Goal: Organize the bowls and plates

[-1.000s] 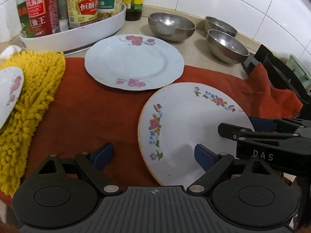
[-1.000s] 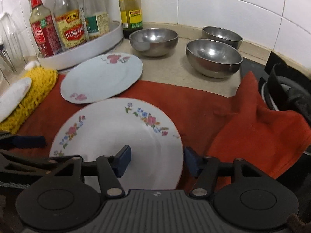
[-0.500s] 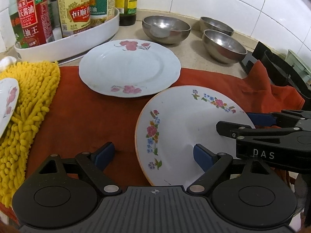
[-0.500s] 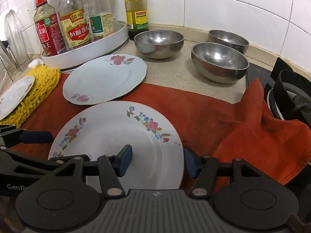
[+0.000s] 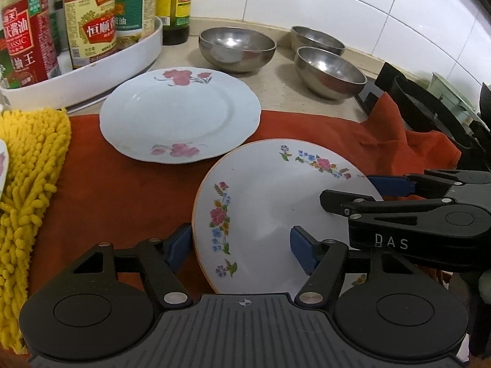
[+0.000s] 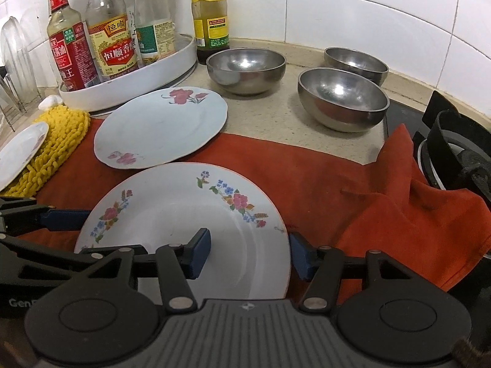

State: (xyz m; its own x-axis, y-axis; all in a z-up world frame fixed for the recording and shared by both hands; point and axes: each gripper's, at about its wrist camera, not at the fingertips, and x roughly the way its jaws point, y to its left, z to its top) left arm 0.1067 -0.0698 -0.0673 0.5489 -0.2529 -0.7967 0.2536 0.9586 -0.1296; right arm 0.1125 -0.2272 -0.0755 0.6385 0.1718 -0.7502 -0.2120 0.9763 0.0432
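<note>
Tongs (image 5: pixel 241 247) (image 6: pixel 250 256) astride flowered plate (image 5: pixel 276 202) rim

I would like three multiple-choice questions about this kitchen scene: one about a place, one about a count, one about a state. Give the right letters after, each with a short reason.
1. Where does the plate with many-coloured flowers lie?
A. in the white tray
B. on the red cloth
C. inside a steel bowl

2. How many steel bowls stand on the counter?
A. two
B. three
C. five

3. How do the jaws of the right gripper stand?
A. open, one on each side of the plate's right rim
B. shut on a bottle
C. shut on the yellow mop cloth

Answers:
1 B: the red cloth shows all around that plate.
2 B: one bowl stands near the bottles, and two bowls stand to the right.
3 A: one blue pad is over the plate and the other outside its rim, with a gap between.
</note>
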